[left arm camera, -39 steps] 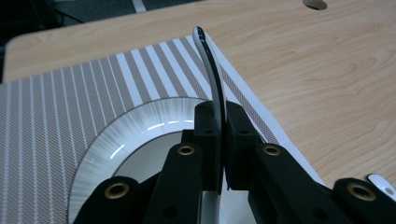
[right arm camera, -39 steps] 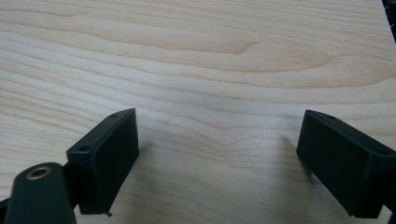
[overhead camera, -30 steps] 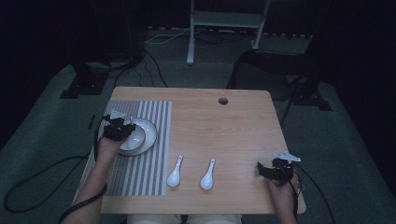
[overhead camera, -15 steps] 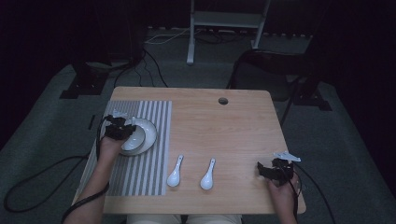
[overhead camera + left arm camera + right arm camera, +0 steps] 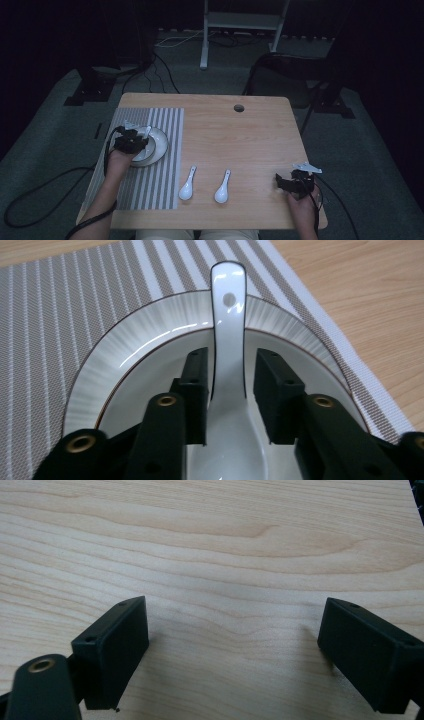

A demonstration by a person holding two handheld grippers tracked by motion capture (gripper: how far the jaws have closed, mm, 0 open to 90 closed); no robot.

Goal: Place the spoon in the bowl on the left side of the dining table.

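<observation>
Hand-held gripper, left (image 5: pixel 134 141), sits over the white ribbed ceramic bowl (image 5: pixel 159 145) on the grey striped placemat (image 5: pixel 165 170); right hand-held gripper (image 5: pixel 290 183) rests spread wide on the wooden surface (image 5: pixel 240 145). Two more white spoons (image 5: pixel 188 184) lie near.

Left gripper view: our jaws have just been opening, released around the glossy white ceramic spoon (image 5: pixel 229 355) lying in the bowl. We judge it stiff, slippery, chip-prone; best gripped mid-handle.

Right gripper view: bare wood between open jaws.

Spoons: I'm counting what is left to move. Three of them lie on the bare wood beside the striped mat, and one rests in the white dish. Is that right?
Not quite: two spoons lie on the bare wood beside the striped mat, as the high view shows. One spoon does rest in the white dish, between the left tongs, whose jaws have just been opening.
</observation>
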